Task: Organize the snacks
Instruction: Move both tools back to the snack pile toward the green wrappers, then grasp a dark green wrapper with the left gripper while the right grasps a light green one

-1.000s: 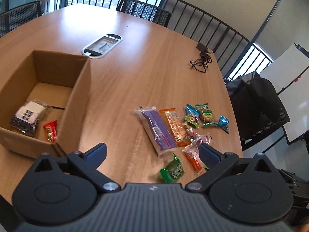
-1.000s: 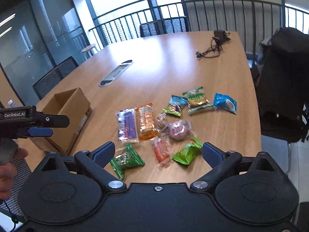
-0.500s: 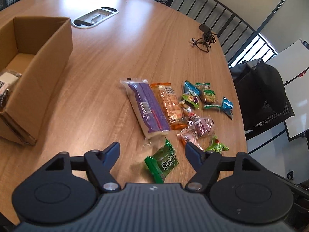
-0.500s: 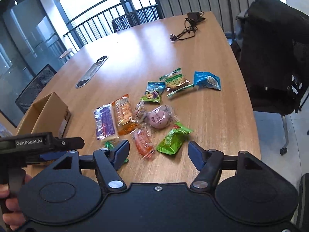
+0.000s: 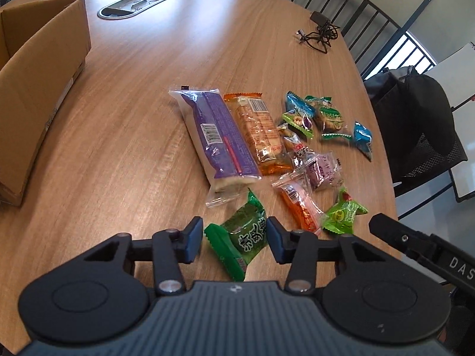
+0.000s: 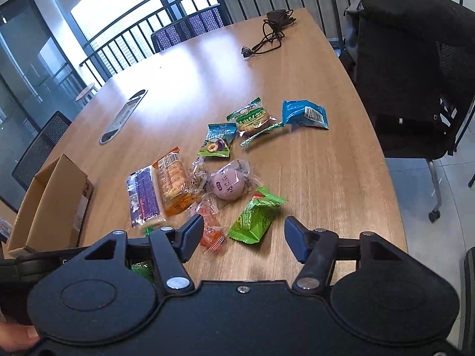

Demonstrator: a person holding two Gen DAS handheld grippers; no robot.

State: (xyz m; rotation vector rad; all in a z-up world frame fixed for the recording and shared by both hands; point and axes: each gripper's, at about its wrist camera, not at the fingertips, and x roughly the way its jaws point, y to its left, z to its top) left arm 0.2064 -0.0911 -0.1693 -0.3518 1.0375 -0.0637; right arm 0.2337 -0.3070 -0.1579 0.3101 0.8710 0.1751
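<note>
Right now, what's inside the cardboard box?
Nothing can be made out. The left wrist view shows only the cardboard box's outer wall; the right wrist view shows bare inner walls near the rim. The near wall hides its floor and any snacks there.

Office meeting room: a long wooden conference table (image 6: 311,95) with an inset cable-port cover (image 5: 136,3), ringed by black mesh office chairs (image 6: 415,68); a whiteboard (image 5: 457,68) beside it, glass partitions (image 6: 26,47) beyond.
</note>
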